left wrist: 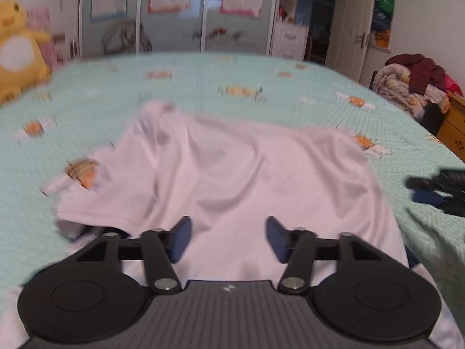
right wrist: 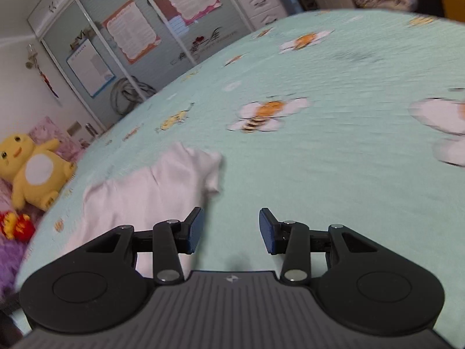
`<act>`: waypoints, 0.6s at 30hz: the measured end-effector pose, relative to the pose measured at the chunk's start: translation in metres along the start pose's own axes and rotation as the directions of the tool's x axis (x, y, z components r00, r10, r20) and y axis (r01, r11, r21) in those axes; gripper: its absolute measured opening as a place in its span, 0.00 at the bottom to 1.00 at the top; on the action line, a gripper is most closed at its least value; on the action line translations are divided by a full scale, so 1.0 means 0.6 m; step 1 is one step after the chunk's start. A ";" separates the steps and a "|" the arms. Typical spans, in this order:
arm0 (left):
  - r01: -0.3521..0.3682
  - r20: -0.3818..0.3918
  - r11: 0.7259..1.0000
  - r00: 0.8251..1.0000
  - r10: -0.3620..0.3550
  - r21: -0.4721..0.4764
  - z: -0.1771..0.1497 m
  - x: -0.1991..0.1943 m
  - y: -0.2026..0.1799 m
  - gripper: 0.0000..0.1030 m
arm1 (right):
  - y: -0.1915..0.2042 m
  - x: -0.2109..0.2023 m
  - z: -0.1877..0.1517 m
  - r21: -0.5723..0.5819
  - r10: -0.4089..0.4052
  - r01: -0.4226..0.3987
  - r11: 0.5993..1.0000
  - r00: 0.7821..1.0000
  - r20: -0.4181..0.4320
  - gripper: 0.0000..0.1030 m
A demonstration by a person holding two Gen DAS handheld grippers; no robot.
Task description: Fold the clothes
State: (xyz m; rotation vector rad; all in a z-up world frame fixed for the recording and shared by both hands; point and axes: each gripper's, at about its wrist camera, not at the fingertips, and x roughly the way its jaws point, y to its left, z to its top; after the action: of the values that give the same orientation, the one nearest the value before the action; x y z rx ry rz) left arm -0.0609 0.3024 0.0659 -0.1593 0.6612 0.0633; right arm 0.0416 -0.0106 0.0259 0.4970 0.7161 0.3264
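A pale pink T-shirt (left wrist: 238,174) lies spread and rumpled on a mint green bedspread (left wrist: 203,81) printed with bees. My left gripper (left wrist: 229,237) hovers open over the shirt's near part, nothing between its blue pads. The other gripper (left wrist: 436,192) shows as a dark blur at the right edge of the left wrist view. In the right wrist view my right gripper (right wrist: 231,229) stands open above bare bedspread (right wrist: 334,160), with the shirt (right wrist: 151,192) just to its left, under its left finger. Both views are motion-blurred.
A yellow plush toy (right wrist: 35,171) sits at the bed's left side, with red and purple soft things near it. Wardrobe doors with posters (left wrist: 174,14) stand beyond the bed. A heap of clothes (left wrist: 412,84) rests on wooden furniture at the right.
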 end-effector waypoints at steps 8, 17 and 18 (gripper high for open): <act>0.107 0.007 0.989 0.994 -0.106 -0.100 0.060 0.028 0.003 0.57 | 0.106 0.105 -0.029 -0.182 0.086 -0.086 0.979 0.996 -0.009 0.15; 0.240 0.003 0.958 0.970 -0.242 -0.156 0.093 0.113 -0.021 0.64 | 0.186 0.092 -0.109 -0.566 0.246 -0.236 0.790 0.967 -0.060 0.09; 0.243 -0.004 0.957 0.969 -0.247 -0.160 0.085 0.123 -0.021 0.63 | 0.186 0.091 -0.110 -0.573 0.269 -0.275 0.772 0.958 -0.098 0.09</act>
State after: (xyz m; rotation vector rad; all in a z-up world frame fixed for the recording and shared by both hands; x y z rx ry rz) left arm 0.0298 0.2991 0.0618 -0.3949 0.6558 -0.1256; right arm 0.0218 0.1282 0.0133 0.0039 0.5135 0.7972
